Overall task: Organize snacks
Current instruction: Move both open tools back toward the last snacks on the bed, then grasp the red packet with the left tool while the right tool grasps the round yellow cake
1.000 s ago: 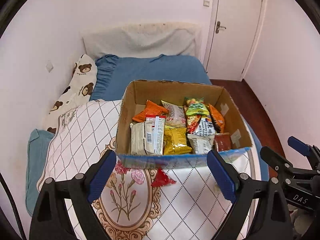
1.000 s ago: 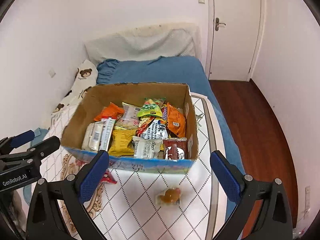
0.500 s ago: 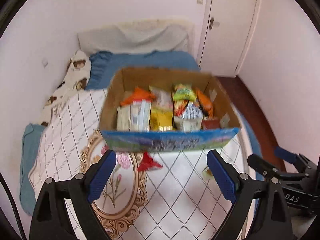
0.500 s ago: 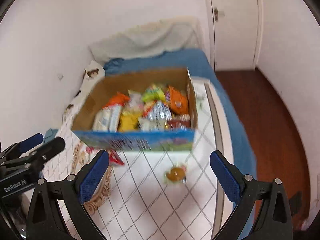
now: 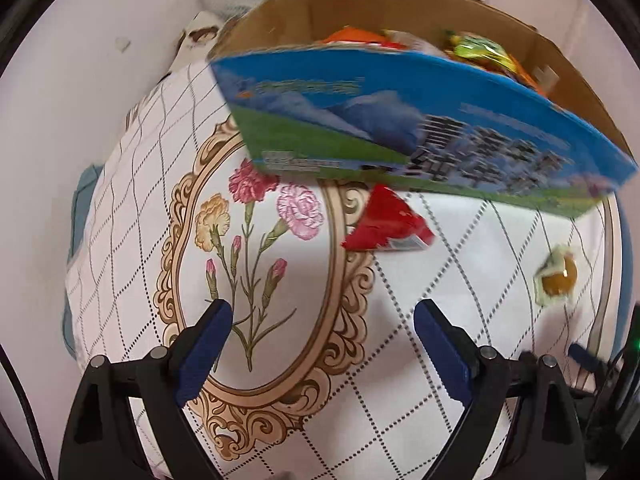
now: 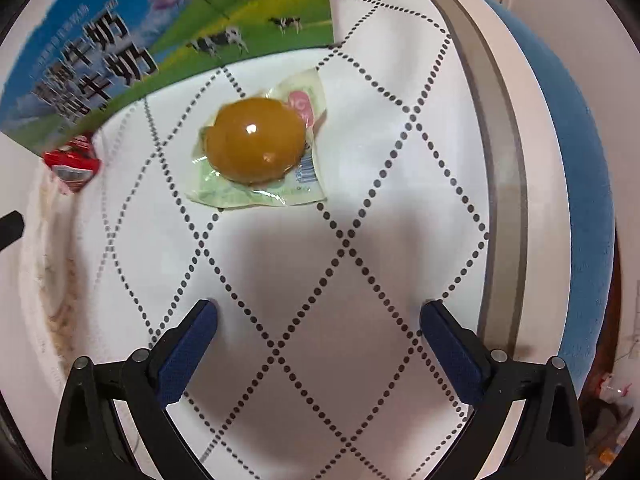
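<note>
Left fingers (image 5: 322, 344): apart, empty, above quilt (image 5: 304, 280).
Right fingers (image 6: 318, 342): apart, empty.
Wrapped bun (image 6: 256, 144): near the quilt's right edge, beside milk carton box (image 6: 120, 40).

Box (image 5: 400, 120): cardboard, raw brown inside, glossy printed outside. Red packet (image 5: 386, 222): shiny foil. Bun wrapper (image 6: 260, 160): clear glossy plastic film. Quilt (image 6: 320, 260): matt stitched cloth. Tool pads (image 6: 188, 352): textured blue rubber.

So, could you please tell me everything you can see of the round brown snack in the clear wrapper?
The round brown snack is a glossy amber-brown dome sealed in a clear, crinkled wrapper with pale green and pink print and a small barcode. It lies flat on the white, dotted-diamond cloth, just in front of the printed box, apart from the red packet. Nothing grips it.
</note>
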